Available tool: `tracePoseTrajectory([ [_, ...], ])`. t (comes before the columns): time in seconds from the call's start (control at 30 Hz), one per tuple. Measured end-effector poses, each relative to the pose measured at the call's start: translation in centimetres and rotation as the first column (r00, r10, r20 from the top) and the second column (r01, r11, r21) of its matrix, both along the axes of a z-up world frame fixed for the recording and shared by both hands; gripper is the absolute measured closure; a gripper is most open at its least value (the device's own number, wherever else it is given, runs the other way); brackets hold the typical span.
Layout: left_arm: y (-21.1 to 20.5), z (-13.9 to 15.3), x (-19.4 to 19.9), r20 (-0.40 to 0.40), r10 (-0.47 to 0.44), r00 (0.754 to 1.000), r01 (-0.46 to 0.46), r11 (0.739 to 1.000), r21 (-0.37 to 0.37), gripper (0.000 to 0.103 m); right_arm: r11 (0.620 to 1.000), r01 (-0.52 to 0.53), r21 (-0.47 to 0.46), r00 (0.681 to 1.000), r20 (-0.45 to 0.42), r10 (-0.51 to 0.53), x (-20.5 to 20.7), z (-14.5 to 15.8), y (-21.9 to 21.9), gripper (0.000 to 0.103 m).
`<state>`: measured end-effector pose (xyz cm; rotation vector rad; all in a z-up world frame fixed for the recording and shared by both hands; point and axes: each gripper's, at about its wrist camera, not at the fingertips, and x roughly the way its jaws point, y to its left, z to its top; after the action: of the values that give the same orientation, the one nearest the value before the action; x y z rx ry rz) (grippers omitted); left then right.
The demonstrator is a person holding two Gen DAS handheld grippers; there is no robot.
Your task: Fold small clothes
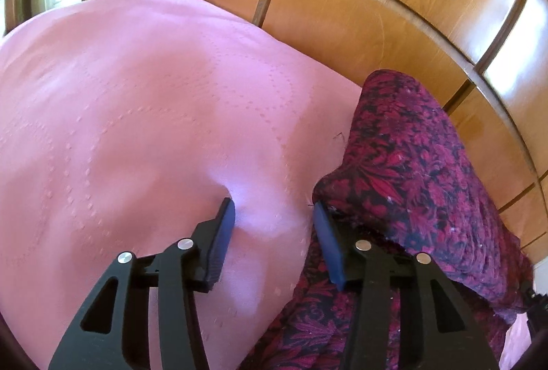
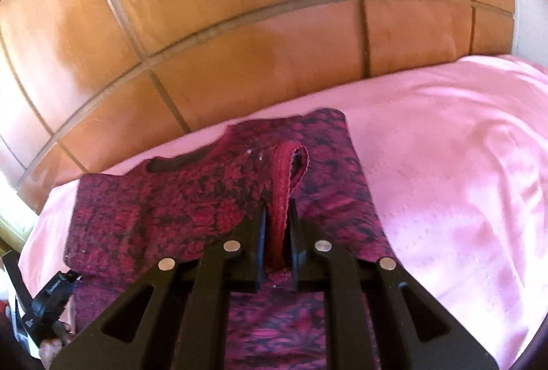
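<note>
A dark red and black floral garment lies on a pink bedspread, bunched up at the right of the left wrist view. My left gripper is open, its left fingertip pressing into the bedspread and its right fingertip touching the garment's edge. In the right wrist view the garment lies spread flat. My right gripper is shut on a red lace-trimmed edge of the garment, which loops up between the fingers.
A glossy wooden wardrobe with panelled doors stands right behind the bed; it also fills the top of the right wrist view. The pink bedspread stretches right of the garment. The other gripper's black body shows at lower left.
</note>
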<state>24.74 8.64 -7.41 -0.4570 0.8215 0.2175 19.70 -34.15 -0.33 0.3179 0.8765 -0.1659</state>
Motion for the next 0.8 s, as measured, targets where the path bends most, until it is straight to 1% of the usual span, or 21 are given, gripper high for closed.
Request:
tracePoseTrajectory([
  [0.03,-0.1,-0.1,0.1,-0.001,-0.001,1.0,0.001,1.0,0.004,0.055,1.0,0.011,0.001,1.0,-0.022,-0.011,0.1,-0.9,-0.4,0.093],
  [0.07,-0.1,-0.2,0.1,-0.003,-0.002,1.0,0.002,1.0,0.009,0.057,1.0,0.02,0.009,0.999,-0.038,-0.02,0.2,-1.7,-0.8,0.093],
  [0.13,-0.2,-0.1,0.3,-0.012,0.0,1.0,0.0,1.0,0.021,0.057,1.0,0.027,0.016,0.998,-0.049,-0.026,0.0,-2.7,-1.4,0.093],
  [0.23,-0.2,0.3,0.3,-0.028,-0.029,0.999,0.03,0.999,0.036,0.057,1.0,0.019,0.021,0.999,-0.048,-0.018,0.0,-2.5,-1.4,0.093],
  [0.27,0.0,0.7,0.1,-0.028,-0.035,0.999,0.035,0.999,0.026,0.057,1.0,0.014,0.023,0.999,-0.051,-0.013,0.1,-2.5,-1.4,0.093],
  [0.37,1.2,2.3,-0.9,0.0,-0.062,0.998,0.062,0.998,-0.006,0.057,0.996,0.016,0.091,0.999,-0.047,-0.012,0.2,-2.5,-2.2,0.092],
  [0.43,2.0,3.2,-1.1,0.022,-0.077,0.997,0.078,0.996,-0.032,0.057,0.994,0.014,0.111,0.999,-0.041,-0.01,0.1,-2.7,-2.7,0.091],
  [0.5,2.7,4.2,-1.2,0.05,-0.092,0.995,0.094,0.995,-0.044,0.057,0.994,0.008,0.109,0.999,-0.036,-0.004,0.0,-2.5,-2.6,0.091],
  [0.53,2.9,4.6,-0.9,0.056,-0.112,0.992,0.115,0.991,-0.065,0.057,0.994,0.006,0.109,0.999,-0.034,-0.002,-0.1,-2.3,-2.6,0.091],
  [0.6,3.0,4.8,0.0,0.048,-0.125,0.991,0.129,0.989,-0.079,0.057,0.993,0.004,0.114,1.0,-0.031,-0.001,-0.1,-2.0,-2.6,0.091],
  [0.67,3.3,4.6,1.3,0.038,-0.137,0.99,0.14,0.984,-0.111,0.057,0.994,-0.003,0.11,1.0,-0.024,0.006,-0.1,-1.6,-2.5,0.091],
  [0.73,3.2,4.3,2.8,0.018,-0.148,0.989,0.149,0.98,-0.134,0.057,0.996,-0.013,0.089,1.0,-0.017,0.014,0.0,-1.2,-2.2,0.091],
  [0.8,3.2,4.2,4.2,0.02,-0.174,0.985,0.174,0.967,-0.184,0.056,0.999,-0.033,0.043,0.999,-0.005,0.033,0.1,-0.5,-1.8,0.091],
])
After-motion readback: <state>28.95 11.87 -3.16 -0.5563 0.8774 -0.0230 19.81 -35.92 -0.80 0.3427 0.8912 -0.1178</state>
